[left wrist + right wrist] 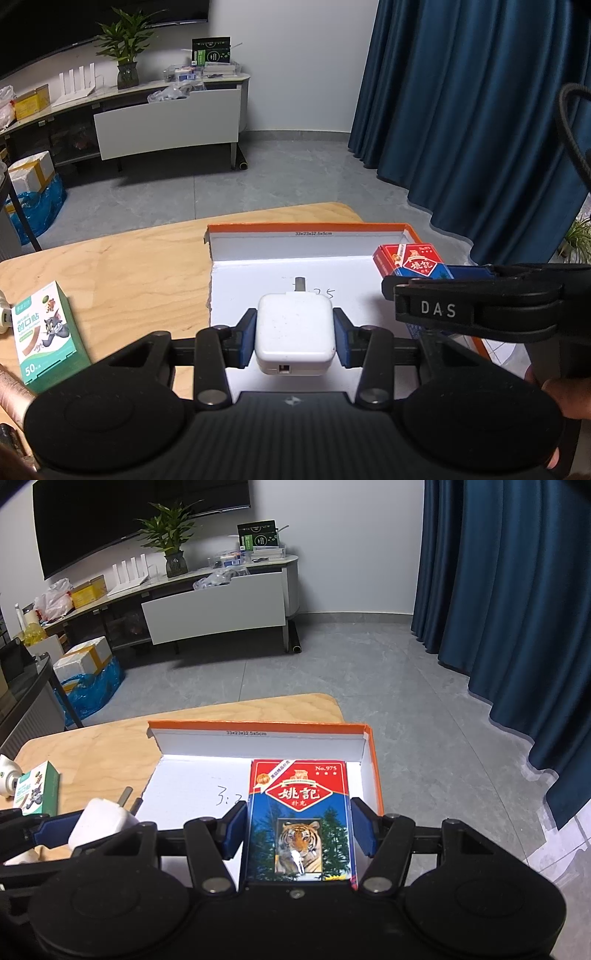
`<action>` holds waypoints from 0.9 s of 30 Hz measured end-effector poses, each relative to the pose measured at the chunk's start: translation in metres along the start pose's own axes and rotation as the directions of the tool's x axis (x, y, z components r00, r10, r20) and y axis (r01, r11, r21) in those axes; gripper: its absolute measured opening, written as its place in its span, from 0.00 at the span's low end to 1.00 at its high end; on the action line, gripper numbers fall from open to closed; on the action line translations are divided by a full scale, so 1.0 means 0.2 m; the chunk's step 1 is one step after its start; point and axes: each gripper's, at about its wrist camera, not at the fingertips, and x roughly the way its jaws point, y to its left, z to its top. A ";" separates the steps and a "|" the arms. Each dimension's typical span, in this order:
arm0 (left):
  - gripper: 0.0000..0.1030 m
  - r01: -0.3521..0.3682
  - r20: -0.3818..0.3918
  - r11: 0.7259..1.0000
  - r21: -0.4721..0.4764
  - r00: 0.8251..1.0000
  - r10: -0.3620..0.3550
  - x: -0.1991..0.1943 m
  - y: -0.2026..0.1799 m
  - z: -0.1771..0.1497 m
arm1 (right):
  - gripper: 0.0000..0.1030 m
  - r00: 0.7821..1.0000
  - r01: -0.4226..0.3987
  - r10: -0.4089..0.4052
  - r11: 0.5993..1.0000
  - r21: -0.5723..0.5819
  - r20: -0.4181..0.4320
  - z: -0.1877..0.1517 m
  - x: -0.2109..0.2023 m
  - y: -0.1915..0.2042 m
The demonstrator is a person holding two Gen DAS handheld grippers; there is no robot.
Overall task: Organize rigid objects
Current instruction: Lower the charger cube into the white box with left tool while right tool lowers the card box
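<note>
While both claws hang over the light plywood surface [122, 266], each grips one object above the shallow cardboard box with orange outer walls and a white interior [280, 258]. Left claw [295, 334]: its blue pads [248, 338] press on the two opposite sides of a white, rounded-square plastic charger block [295, 332], so the jaws stand narrowly apart and closed on it; the block's metal plug prongs [300, 284] point away from the camera, over the white box floor near a handwritten mark, and a small port shows on the block's near face. Right claw [298, 827]: its blue pads [364, 829] stand moderately apart against the long edges of a rectangular playing-card pack printed in red and blue with a tiger picture [299, 819], which lies flat between them, its red end toward the far wall of the box, over the right part of the interior. In the left wrist view the same card pack [412, 264] projects from the right claw above the box's right side, and a person's fingers [557, 398] appear at the right edge. In the right wrist view the charger block [98, 823] appears at left near the box's left edge. Beside the box, on the surface to the left, stands a green and white carton of adhesive bandages with a cartoon cat [46, 334], well apart from both claws.
</note>
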 end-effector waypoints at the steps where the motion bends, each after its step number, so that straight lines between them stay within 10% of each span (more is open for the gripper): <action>1: 0.42 0.001 0.000 1.000 -0.002 1.000 -0.001 0.00 0.00 0.00 | 0.69 1.000 0.000 0.000 1.000 0.000 -0.003 0.00 0.00 0.00; 27: 0.42 0.007 -0.016 1.000 -0.011 1.000 -0.007 0.12 0.02 0.03 | 0.69 1.000 0.009 -0.008 1.000 0.006 -0.025 0.04 0.14 -0.01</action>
